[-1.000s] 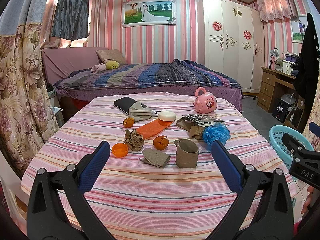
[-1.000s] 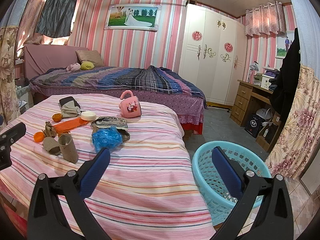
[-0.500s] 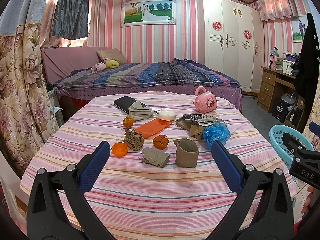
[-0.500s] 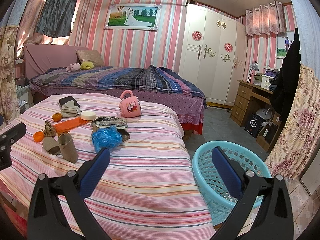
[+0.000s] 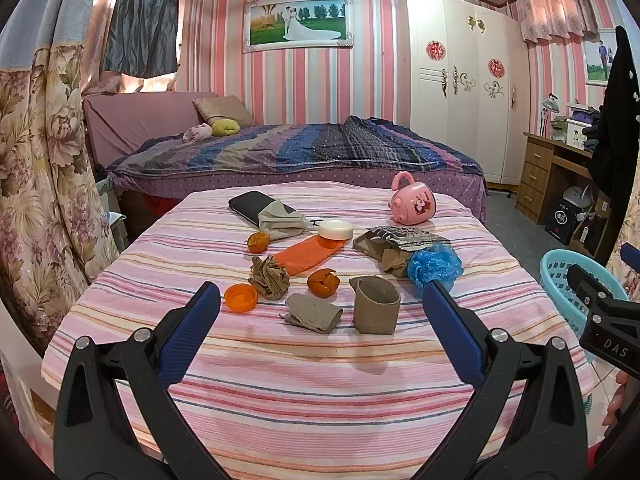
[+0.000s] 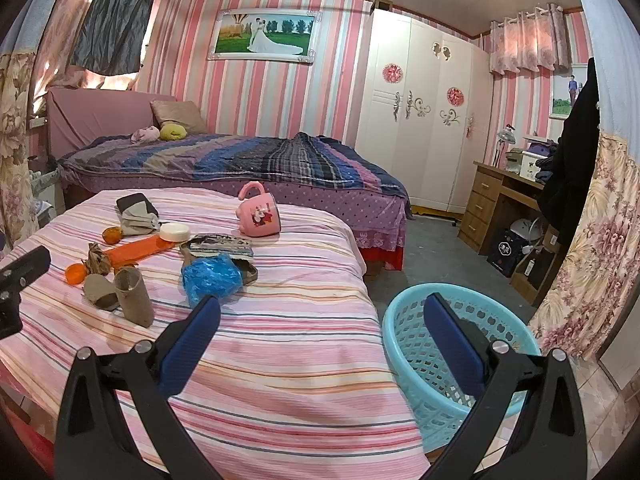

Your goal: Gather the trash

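Note:
Trash lies on the pink striped bed cover: an upright cardboard tube, a flattened tube, crumpled brown paper, orange peel, an orange cap, a blue plastic wad. A light blue basket stands on the floor to the right of the bed. My left gripper is open and empty, just short of the tubes. My right gripper is open and empty, over the bed's right edge beside the basket.
A pink mug, white soap, an orange strip, a small orange, a dark case with grey cloth and a printed packet also lie there. A second bed, wardrobe and desk stand behind.

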Available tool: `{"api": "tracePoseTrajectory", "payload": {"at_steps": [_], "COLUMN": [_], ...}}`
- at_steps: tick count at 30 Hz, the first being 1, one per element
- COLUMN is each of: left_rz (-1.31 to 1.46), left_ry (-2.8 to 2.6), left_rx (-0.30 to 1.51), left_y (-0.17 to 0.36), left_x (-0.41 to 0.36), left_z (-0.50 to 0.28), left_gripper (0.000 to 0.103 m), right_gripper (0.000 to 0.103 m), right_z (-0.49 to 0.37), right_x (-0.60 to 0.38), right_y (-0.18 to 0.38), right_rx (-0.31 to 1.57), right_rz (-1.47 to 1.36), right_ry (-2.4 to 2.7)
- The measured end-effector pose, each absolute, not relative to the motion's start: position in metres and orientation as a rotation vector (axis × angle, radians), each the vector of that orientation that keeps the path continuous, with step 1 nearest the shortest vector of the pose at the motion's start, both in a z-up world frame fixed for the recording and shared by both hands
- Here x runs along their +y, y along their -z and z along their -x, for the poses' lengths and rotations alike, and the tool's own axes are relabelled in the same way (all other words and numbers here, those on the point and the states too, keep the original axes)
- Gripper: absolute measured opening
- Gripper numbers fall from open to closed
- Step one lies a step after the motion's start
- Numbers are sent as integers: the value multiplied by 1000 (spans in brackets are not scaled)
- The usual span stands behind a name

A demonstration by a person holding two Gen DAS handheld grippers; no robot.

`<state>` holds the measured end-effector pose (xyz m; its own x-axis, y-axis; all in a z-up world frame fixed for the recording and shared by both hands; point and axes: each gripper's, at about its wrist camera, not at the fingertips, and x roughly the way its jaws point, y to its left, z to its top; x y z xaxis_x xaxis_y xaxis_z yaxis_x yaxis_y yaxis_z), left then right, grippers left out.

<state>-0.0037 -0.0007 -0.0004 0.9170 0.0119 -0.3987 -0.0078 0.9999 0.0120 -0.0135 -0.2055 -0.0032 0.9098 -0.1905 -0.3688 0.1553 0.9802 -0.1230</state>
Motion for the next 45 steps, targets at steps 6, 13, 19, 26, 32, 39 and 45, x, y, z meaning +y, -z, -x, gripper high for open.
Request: {"api": "tracePoseTrajectory", "payload": {"at_steps": [6, 13, 19, 26, 32, 39, 45], "left_rz": [-12, -9, -3, 4, -10, -50, -9], "left_ry": [-14, -12, -15, -29, -42, -83, -68], "left_rx": [413, 416, 420, 443, 447, 408, 494], "left_y": [3, 3, 3, 0, -10, -28, 7], "left_x": [1, 2, 4, 15, 18, 28, 48], "left_z": [3, 4, 3, -8, -28, -53, -75], "left_gripper": [98, 98, 98, 98, 98, 98, 98], "right_gripper": [99, 99, 99, 99, 99, 99, 99], "right_z": [12, 12, 12, 6, -13, -46, -58], "right_x": [-207, -207, -207, -211, -208, -216, -210], "right_y": [5, 5, 5, 1, -14, -26, 0], "right_rx": [388, 386, 387, 374, 359, 382, 397], "right_rz": [89, 85, 81, 61, 78, 47, 67], "right_ry": [187, 187, 185, 186, 176, 140, 143]}}
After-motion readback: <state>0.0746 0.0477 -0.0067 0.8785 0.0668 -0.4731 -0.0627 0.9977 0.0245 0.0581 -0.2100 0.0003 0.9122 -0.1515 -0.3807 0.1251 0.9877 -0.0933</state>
